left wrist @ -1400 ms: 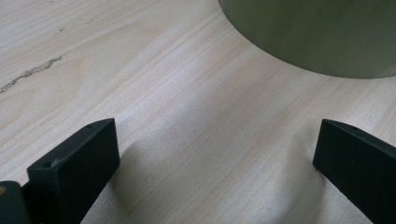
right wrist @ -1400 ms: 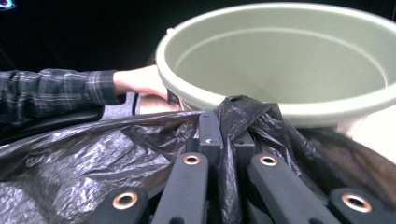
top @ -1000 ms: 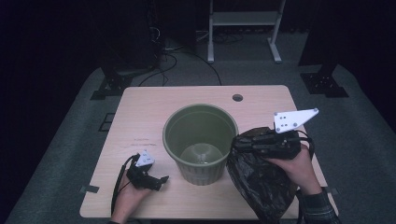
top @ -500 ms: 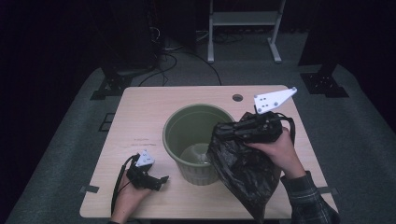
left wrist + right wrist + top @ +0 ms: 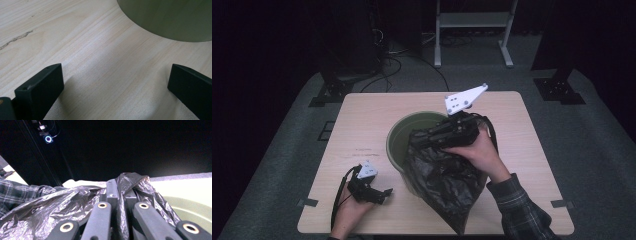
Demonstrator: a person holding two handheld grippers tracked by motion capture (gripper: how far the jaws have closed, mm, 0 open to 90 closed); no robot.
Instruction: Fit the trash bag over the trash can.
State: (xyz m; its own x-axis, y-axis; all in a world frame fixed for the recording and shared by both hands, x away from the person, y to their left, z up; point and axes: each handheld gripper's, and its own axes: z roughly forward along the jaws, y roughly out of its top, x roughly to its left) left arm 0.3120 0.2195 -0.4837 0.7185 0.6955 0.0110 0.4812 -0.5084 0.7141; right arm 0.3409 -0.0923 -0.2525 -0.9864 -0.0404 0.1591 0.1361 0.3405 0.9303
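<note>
Black plastic is pinched between the jaws of the right gripper (image 5: 120,195), which are closed tight on a gathered fold of the black bin bag (image 5: 444,177); in the right gripper view the crinkled film bunches up around both jaws and spills to the left. From that grip the bag hangs down and toward the near edge of the table (image 5: 362,120), its upper part draped over the near right rim of the green bin (image 5: 399,137), its lower end tapering to a point near the table's front edge. The person's right hand (image 5: 477,150) holds this gripper just above the bin's rim. Well apart, at the near left of the table, the left gripper (image 5: 115,82) rests low over the wood with its jaws spread wide and nothing between them, the bin's green wall just ahead of it.
</note>
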